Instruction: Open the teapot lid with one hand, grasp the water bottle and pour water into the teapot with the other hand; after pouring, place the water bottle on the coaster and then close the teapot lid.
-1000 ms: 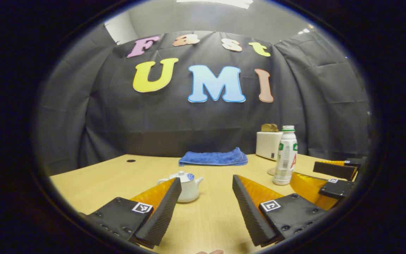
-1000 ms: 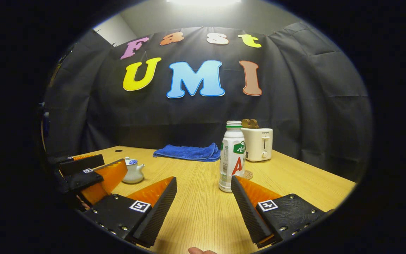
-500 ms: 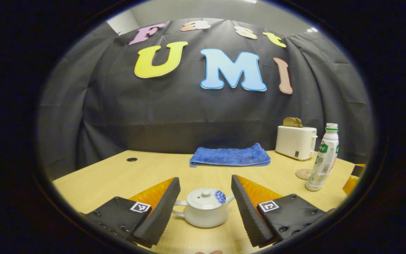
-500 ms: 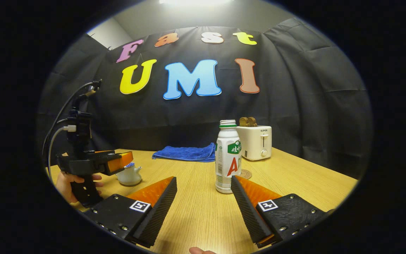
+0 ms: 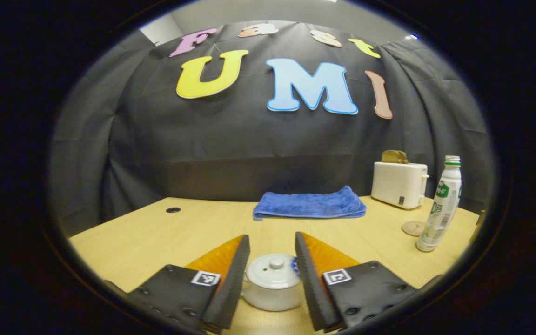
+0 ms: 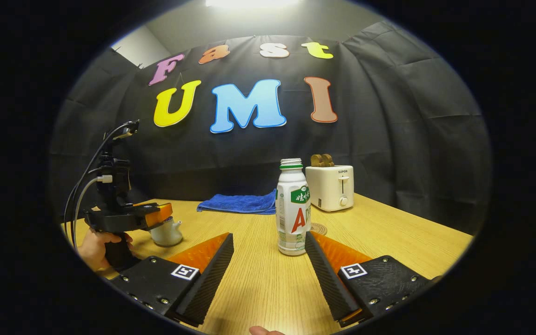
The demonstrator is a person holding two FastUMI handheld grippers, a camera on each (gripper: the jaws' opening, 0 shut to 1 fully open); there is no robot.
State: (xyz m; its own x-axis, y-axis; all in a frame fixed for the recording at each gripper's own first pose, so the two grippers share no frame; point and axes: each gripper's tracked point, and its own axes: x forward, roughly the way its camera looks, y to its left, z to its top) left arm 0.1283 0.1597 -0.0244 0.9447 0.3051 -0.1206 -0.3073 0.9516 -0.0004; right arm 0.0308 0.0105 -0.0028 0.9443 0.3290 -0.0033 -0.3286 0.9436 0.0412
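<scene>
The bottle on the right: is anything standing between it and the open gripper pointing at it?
Nothing visible does. Bare wooden table lies between the right gripper and the white plastic bottle with the green collar; its jaws are open, not touching it.

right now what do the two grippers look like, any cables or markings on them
The left gripper and right gripper both have wedge-shaped jaws with ribbed inner faces. Each jaw sits on a flat dark plate with screws and a square black-and-white marker. In the right gripper view, the left one also has a dark pistol-style handle, an upright mount on top and cables looping from it.
</scene>
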